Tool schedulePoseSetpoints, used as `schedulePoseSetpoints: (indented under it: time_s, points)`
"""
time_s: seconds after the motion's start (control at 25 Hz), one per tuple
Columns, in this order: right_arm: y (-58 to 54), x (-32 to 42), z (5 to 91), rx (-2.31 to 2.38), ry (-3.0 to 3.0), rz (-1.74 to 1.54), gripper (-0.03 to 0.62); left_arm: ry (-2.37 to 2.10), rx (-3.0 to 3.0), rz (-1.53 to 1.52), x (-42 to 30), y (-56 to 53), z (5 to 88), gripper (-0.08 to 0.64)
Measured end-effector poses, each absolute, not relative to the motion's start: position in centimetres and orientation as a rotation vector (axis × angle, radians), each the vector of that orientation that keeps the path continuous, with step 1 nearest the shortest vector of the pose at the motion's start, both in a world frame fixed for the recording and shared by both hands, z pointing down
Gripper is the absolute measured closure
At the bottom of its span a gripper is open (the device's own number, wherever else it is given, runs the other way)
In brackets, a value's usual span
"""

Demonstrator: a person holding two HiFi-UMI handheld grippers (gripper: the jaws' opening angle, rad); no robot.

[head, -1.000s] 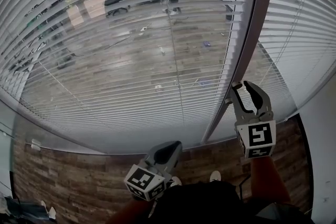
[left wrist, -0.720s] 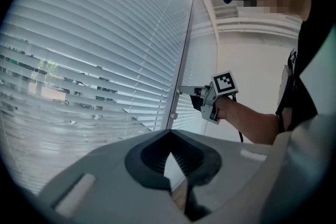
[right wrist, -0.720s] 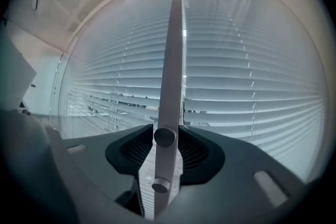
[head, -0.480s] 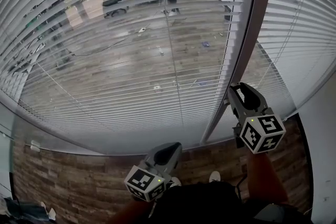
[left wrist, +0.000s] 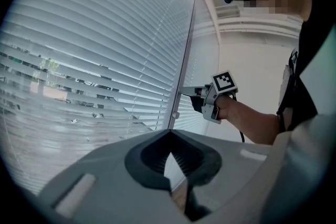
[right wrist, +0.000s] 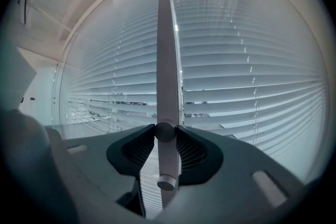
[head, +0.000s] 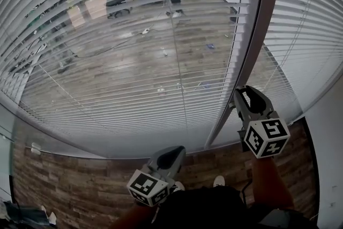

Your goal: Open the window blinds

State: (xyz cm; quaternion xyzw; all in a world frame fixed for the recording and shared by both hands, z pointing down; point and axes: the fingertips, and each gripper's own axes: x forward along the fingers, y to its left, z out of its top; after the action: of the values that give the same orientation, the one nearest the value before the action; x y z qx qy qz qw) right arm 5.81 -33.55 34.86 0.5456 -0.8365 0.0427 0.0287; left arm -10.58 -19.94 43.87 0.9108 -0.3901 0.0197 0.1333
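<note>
White slatted blinds (head: 134, 35) cover the window, with outdoor decking showing between the slats. A grey tilt wand (head: 252, 56) hangs in front of them and ends in a knob (right wrist: 167, 182). My right gripper (head: 246, 89) points level at the wand. Its jaws have just been closing, and they press on the wand's collar (right wrist: 165, 131) from both sides. The left gripper view shows this right gripper (left wrist: 184, 93) meeting the wand (left wrist: 186, 55). Lower down and back from the window, my left gripper (head: 174, 148) is shut with nothing in it.
A second blind (head: 311, 35) hangs to the right of the wand. Thin lift cords (head: 177, 61) run down the slats. A white wall (head: 327, 131) stands close on the right. Wood-plank floor (head: 80, 185) lies below the sill.
The right gripper has rolled about its own axis on the wand, so its marker cube now sits tilted. Its jaws stand slightly narrower. The left gripper has not moved.
</note>
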Motion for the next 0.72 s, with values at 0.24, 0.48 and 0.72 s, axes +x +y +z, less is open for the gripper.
schedulePoseSetpoints:
  time_s: [0.24,0.48,0.72]
  points:
    - [-33.54,5.72,34.86,1.669,-2.467,-0.079,0.437,-1.132,2.647,0.055,-10.59,-20.05,43.78,0.56]
    - [-33.53,5.41,34.75,1.636,-2.308,-0.312,0.439,-1.133,2.649,0.058,-10.55,-20.12,43.77,0.559]
    - [-33.78,5.41,34.82,1.606,-2.17,-0.478,0.44,-1.142,2.645,0.06,-10.46,-20.45,43.65,0.558]
